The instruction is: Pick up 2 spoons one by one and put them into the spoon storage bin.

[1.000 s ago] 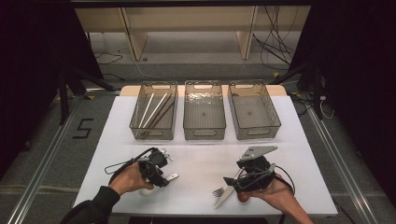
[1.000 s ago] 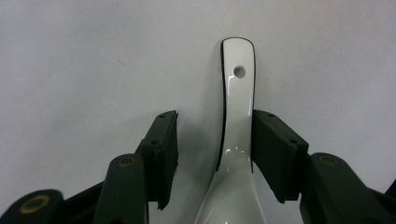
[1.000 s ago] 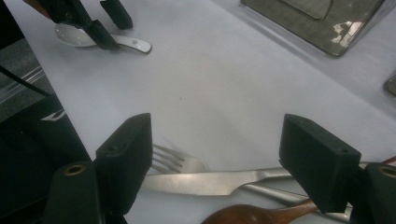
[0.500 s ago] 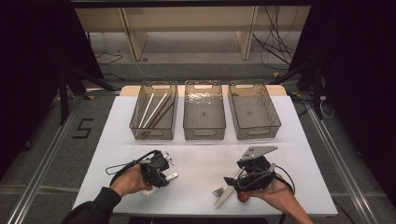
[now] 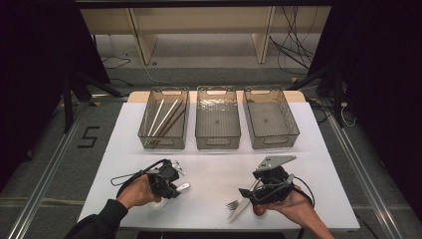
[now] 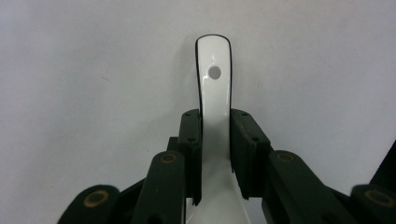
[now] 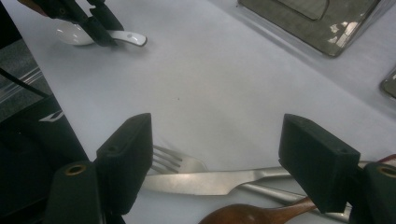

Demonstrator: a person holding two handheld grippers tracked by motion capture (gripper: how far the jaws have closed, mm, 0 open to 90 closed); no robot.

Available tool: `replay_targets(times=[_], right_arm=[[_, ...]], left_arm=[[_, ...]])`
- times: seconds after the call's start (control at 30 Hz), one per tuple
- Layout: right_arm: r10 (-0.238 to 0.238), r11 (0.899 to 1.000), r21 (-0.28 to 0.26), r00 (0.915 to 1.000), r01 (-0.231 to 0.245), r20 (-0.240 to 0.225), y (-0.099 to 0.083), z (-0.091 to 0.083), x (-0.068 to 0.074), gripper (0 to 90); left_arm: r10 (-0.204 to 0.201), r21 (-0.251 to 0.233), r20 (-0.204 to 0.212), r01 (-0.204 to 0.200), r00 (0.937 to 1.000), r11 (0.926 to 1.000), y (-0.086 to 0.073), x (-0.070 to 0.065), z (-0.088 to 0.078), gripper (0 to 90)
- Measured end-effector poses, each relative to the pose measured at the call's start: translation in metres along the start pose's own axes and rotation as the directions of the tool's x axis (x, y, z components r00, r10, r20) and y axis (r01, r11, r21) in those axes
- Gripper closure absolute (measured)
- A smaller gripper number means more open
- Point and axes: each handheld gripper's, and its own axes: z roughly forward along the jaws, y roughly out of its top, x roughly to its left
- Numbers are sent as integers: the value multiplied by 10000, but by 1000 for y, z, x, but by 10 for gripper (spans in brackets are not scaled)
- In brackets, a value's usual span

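A white ceramic spoon (image 6: 214, 79) lies on the white table, its handle with a hole pointing away. My left gripper (image 6: 215, 116) has just been closing, and both pads now press on the handle. From above, that left gripper (image 5: 171, 183) sits near the front left, with the spoon's handle end (image 5: 183, 187) poking out. My right gripper (image 7: 224, 140) stands open just above a metal fork (image 7: 173, 161), a knife (image 7: 205, 181) and a brown wooden spoon (image 7: 252, 214), touching none of them. In the high view the right gripper (image 5: 251, 191) is at the front right.
Three clear bins stand in a row at the back: the left bin (image 5: 144, 132) holds several chopsticks (image 5: 166, 117), the middle bin (image 5: 217, 142) and right bin (image 5: 293, 124) look empty. The table's front edge (image 5: 219, 226) runs close under both hands.
The left gripper's jaws have narrowed onto the white spoon's handle. Both hands have stayed where they were.
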Motion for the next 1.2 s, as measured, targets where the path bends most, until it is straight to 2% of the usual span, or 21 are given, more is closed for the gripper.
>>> replay_targets(times=[0.23,0.47,0.53,0.63,0.73,0.9,1.0,1.13,1.2], right_arm=[[5,10000,3,10000,-5,1,0,0,0,270],[-5,10000,1,10000,5,9,0,0,-1,270],[32,10000,9,10000,-32,24,0,0,-1,270],[30,10000,3,10000,-30,16,0,-1,-1,270],[66,10000,-24,10000,-66,8,0,-1,-1,270],[92,9999,-45,10000,-92,3,0,-1,-1,270],[72,10000,-67,10000,-72,8,1,-1,-2,270],[57,9999,-120,10000,-57,-11,1,-3,-1,269],[91,9998,-149,10000,-90,8,1,-3,-2,269]], left_arm=[[-102,-496,34,104,9999,9987,0,3,-8,746],[-474,-1387,-13,467,9989,9892,2,7,-19,746],[-527,-1451,143,542,9985,9879,3,8,-22,746],[-714,-1741,337,762,9969,9818,4,11,-26,746],[-711,-1902,237,744,9972,9789,8,12,-32,746],[-839,-2338,175,856,9963,9685,19,16,-42,745],[-924,-2564,116,923,9957,9622,28,22,-46,745],[-1280,-2845,145,1268,9917,9503,37,33,-49,745],[-1363,-2919,149,1346,9906,9469,42,38,-51,745]])
